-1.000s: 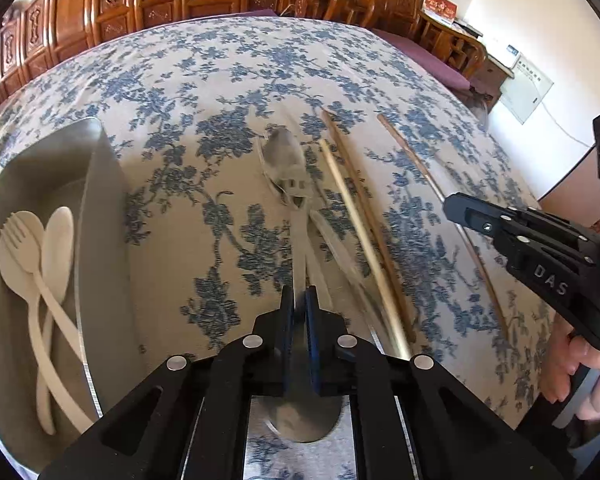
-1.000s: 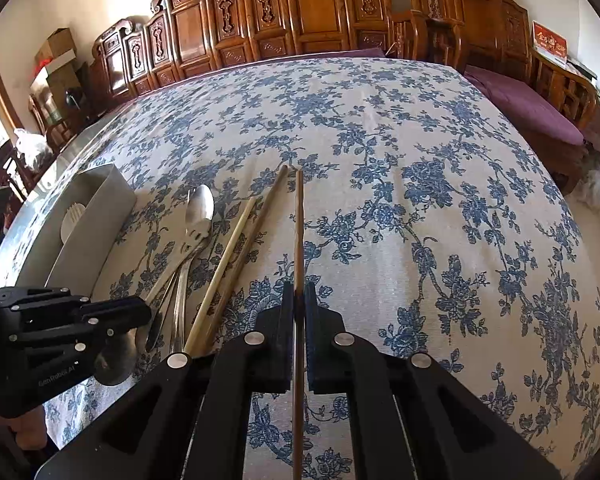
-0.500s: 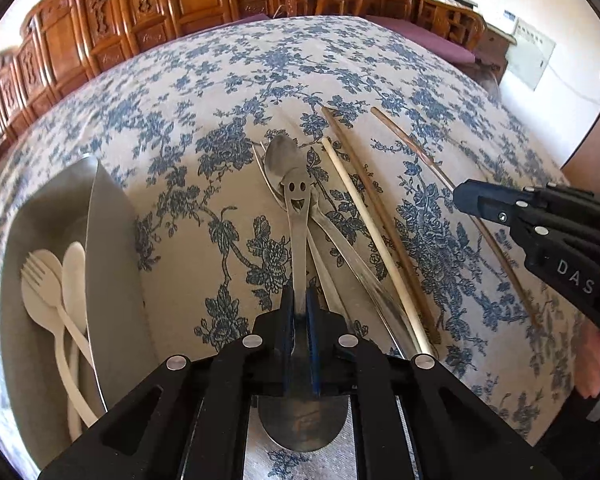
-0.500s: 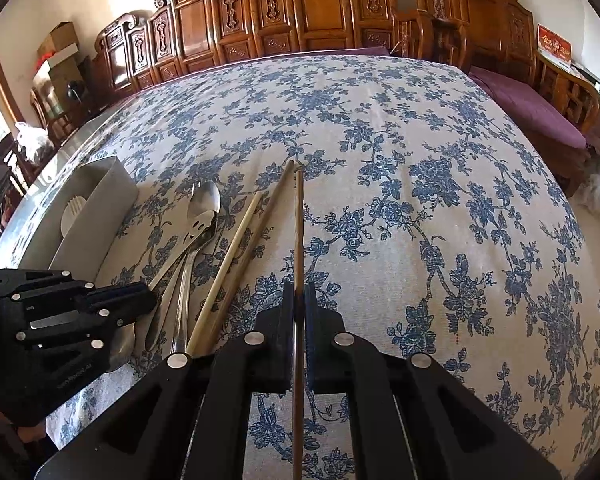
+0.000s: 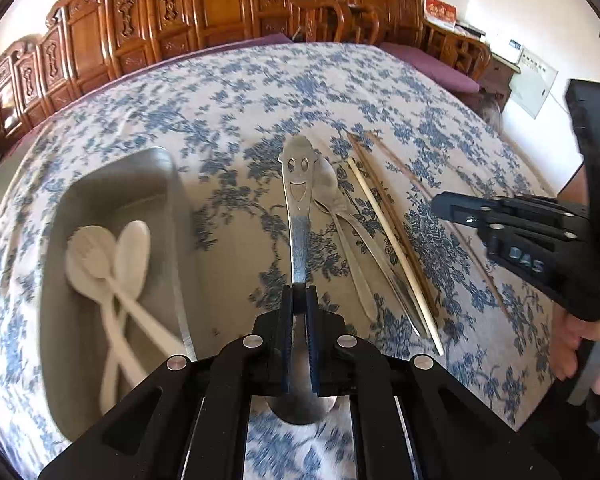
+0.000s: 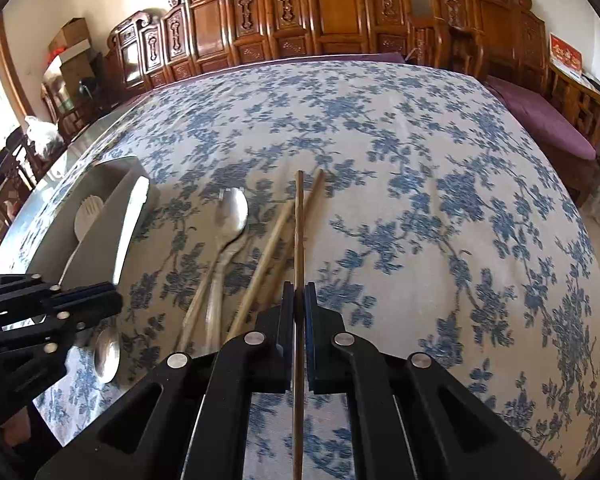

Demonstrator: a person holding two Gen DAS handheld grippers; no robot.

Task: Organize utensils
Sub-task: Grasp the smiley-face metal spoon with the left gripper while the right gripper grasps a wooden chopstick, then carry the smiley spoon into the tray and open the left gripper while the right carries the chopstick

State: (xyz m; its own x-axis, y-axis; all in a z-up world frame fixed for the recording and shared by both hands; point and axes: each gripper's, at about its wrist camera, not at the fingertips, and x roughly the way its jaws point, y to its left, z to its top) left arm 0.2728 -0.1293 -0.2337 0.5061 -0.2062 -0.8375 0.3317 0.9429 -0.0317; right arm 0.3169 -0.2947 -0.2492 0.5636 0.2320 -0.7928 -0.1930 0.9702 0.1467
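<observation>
Left gripper: left gripper (image 5: pixel 299 300) is pinched on the handle of a steel spoon with a smiling-face cutout (image 5: pixel 296 184); its bowl pokes out behind the jaws, and the face end juts forward over the tablecloth.
Right gripper: right gripper (image 6: pixel 299 300) is pressed together on a dark wooden chopstick (image 6: pixel 299 232), which runs straight ahead between the fingers and back under the body.
Done so far: grey tray (image 5: pixel 112 184) at the left of the table holds a cream plastic fork (image 5: pixel 88 252) and a cream plastic spoon (image 5: pixel 134 248), lying crossed.
Left to do: two held pieces are not yet stowed. On the blue-flowered tablecloth (image 6: pixel 420 160) a metal spoon (image 6: pixel 230 220) lies over a metal fork whose tines just show, beside a pale chopstick (image 5: pixel 392 248) and a darker one (image 5: pixel 384 216). I judge the job under halfway.
Left hand pose: gripper points steeply down and forward, the spoon clear of the cloth, just right of the tray rim.
Right hand pose: a hand (image 5: pixel 580 344) grips the handle; the gripper tilts down over the near edge, right of the loose pile.
Next, as a guess: spoon goes left into the tray.
</observation>
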